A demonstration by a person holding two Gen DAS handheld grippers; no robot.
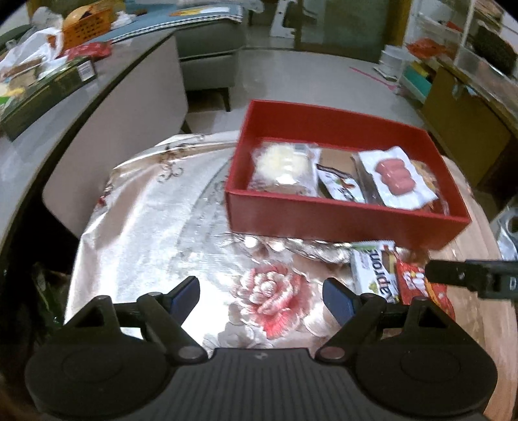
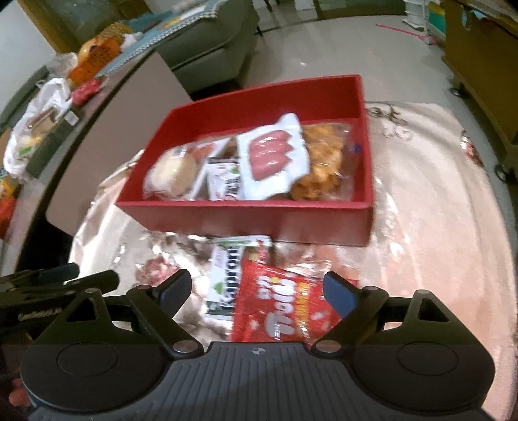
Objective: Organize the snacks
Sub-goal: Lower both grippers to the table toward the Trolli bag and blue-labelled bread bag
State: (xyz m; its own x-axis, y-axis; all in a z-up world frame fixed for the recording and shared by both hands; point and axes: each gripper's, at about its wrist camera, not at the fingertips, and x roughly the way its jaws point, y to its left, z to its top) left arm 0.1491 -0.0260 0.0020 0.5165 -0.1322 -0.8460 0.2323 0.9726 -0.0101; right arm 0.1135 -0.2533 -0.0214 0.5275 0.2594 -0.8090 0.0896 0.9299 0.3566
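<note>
A red box (image 1: 340, 223) (image 2: 259, 220) stands on a floral tablecloth and holds several snack packs: a round bread (image 1: 285, 165) (image 2: 174, 171), a white pack with pink sausages (image 1: 396, 176) (image 2: 272, 155), and fried snacks (image 2: 323, 162). In front of the box lie a white wafer pack (image 1: 375, 268) (image 2: 226, 275) and a red snack bag (image 1: 421, 285) (image 2: 281, 307). My left gripper (image 1: 260, 298) is open and empty above the cloth, left of these packs. My right gripper (image 2: 257, 291) is open, just above the red bag and wafer pack, and also shows in the left wrist view (image 1: 469, 275).
A grey counter (image 1: 64, 107) at the left carries a dark box (image 1: 42, 94), bags and an orange basket (image 1: 85, 27). A grey sofa (image 1: 207, 55) stands behind. A wooden cabinet (image 1: 463, 119) and shelves stand at the right.
</note>
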